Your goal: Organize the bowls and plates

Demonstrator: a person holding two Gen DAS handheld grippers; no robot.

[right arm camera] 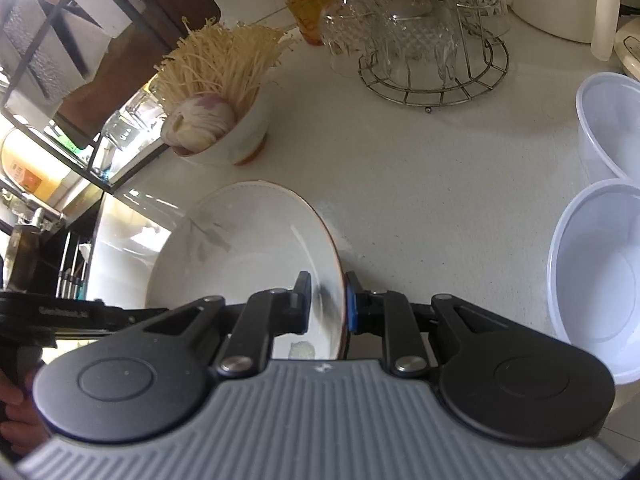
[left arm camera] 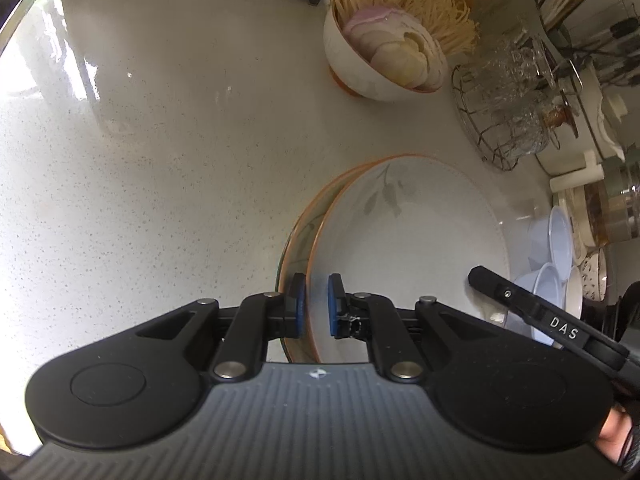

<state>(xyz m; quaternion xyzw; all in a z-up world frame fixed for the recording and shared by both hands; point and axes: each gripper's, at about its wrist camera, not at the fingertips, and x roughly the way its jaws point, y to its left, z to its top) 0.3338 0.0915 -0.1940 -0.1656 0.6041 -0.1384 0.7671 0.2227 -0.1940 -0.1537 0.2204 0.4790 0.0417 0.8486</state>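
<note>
where tools grip, plate [left arm camera: 420, 232] rims hidden

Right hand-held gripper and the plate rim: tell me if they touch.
Touching. The right wrist view shows the right hand-held gripper closed over the top plate's orange-edged rim, one pad on each face.

The pale speckled stone counter [left arm camera: 140, 168] lies bare and wide to the left of the orange-rimmed white plates [left arm camera: 420, 216]. Beyond them stands a white ceramic bowl of sliced onion and enoki mushrooms [left arm camera: 380, 60]. To the right a round wire rack of cut-glass cups [right arm camera: 432, 48] and two translucent plastic tubs [right arm camera: 600, 264] crowd the way, leaving a bare strip between plates and tubs.
</note>
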